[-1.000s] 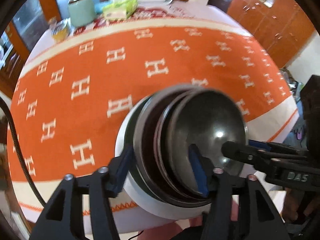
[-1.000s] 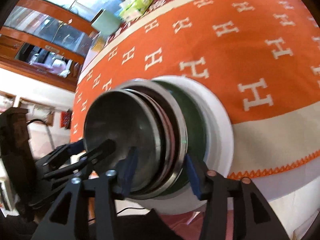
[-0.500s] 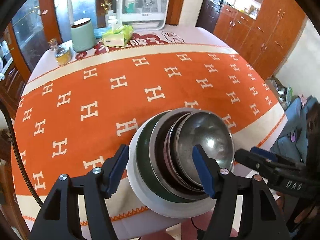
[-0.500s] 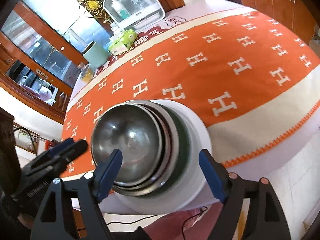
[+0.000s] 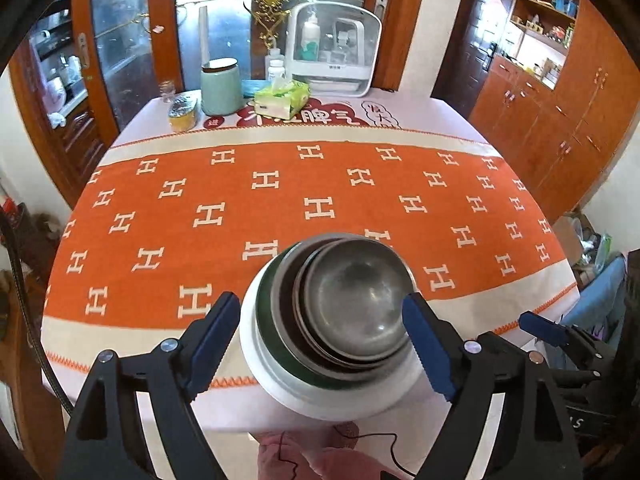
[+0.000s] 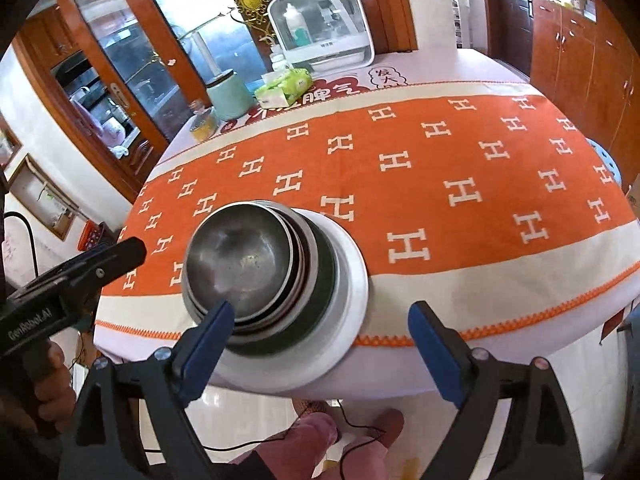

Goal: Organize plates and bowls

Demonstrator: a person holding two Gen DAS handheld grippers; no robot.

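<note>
A stack of dishes stands at the near edge of the table: a steel bowl (image 5: pixel 352 300) on top, nested in several darker bowls, over a dark green bowl (image 5: pixel 268 328), on a white plate (image 5: pixel 272 384). The stack also shows in the right wrist view, with the steel bowl (image 6: pixel 240 256) and the white plate (image 6: pixel 348 316). My left gripper (image 5: pixel 320 344) is open and empty, its jaws wide on either side of the stack and apart from it. My right gripper (image 6: pixel 320 344) is open and empty, just in front of the stack.
The table carries an orange cloth with white H marks (image 5: pixel 280 184). At the far end stand a mint canister (image 5: pixel 221 86), a tissue pack (image 5: pixel 282 98), a small jar (image 5: pixel 184 112) and a white cabinet-like box (image 5: pixel 334 46). Wooden cupboards (image 5: pixel 560 112) stand to the right.
Both grippers have opened and pulled back and up from the stack. The stack now stands free at the table's near edge.
</note>
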